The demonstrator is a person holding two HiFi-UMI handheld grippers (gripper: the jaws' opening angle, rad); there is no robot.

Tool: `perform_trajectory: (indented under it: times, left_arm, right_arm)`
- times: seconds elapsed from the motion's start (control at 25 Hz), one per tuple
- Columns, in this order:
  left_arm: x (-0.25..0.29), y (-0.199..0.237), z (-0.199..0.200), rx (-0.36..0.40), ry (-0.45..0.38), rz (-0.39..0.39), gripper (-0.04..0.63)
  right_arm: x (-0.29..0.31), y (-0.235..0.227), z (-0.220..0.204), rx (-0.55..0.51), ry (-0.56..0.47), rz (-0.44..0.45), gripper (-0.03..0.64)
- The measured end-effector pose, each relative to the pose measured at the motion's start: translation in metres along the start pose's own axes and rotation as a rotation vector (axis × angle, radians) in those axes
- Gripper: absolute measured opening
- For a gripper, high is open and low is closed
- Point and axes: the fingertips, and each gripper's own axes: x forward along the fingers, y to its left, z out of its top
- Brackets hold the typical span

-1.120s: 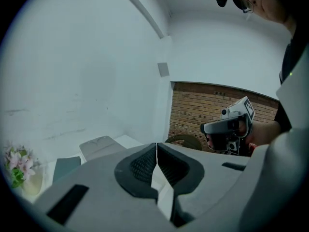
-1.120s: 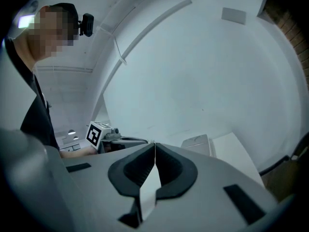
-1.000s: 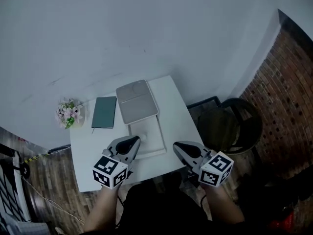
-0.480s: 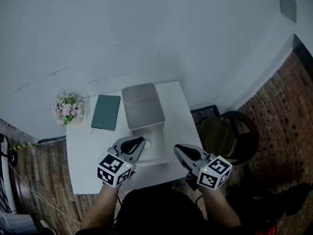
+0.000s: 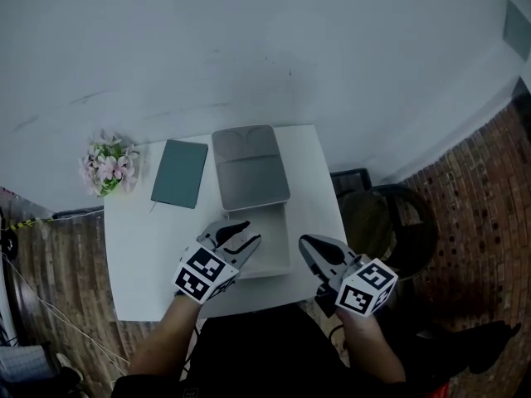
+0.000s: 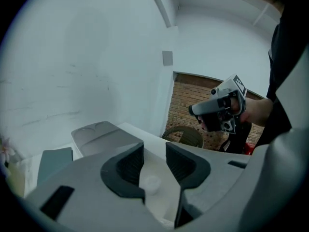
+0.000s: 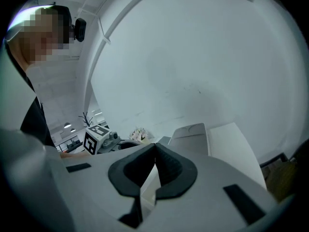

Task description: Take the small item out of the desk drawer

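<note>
A small white item (image 6: 152, 182), round like a cap, lies in the open drawer (image 5: 274, 243), just beyond and below the gap of the left tongs (image 6: 154, 150). Those tongs have just been opening and have come down over the drawer (nothing sits between the pads yet), so the pick looks about to begin. The right tongs (image 7: 155, 148) are closed and empty, near the table (image 5: 141, 239) edge, to the right of the left pair.
</note>
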Motion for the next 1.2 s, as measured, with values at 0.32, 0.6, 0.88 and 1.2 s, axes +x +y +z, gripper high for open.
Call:
perform_trajectory:
  times: [0.32, 0.6, 0.88, 1.2]
  left_arm:
    - [0.035, 0.003, -0.044, 0.038, 0.196, -0.004, 0.181]
    - [0.066, 0.004, -0.094, 0.046, 0.361, -0.001, 0.204]
    - [0.077, 0.008, -0.125, 0.092, 0.481, 0.027, 0.207]
    - [0.088, 0.001, -0.135, 0.177, 0.530, 0.005, 0.207]
  right_arm:
    - [0.020, -0.032, 0.011, 0.014, 0.023, 0.055, 0.003]
    - [0.020, -0.057, 0.008, 0.043, 0.038, 0.068, 0.005]
    - [0.009, -0.062, 0.001, 0.067, 0.045, 0.053, 0.003]
    - [-0.018, -0.056, 0.002, 0.056, 0.016, -0.008, 0.005]
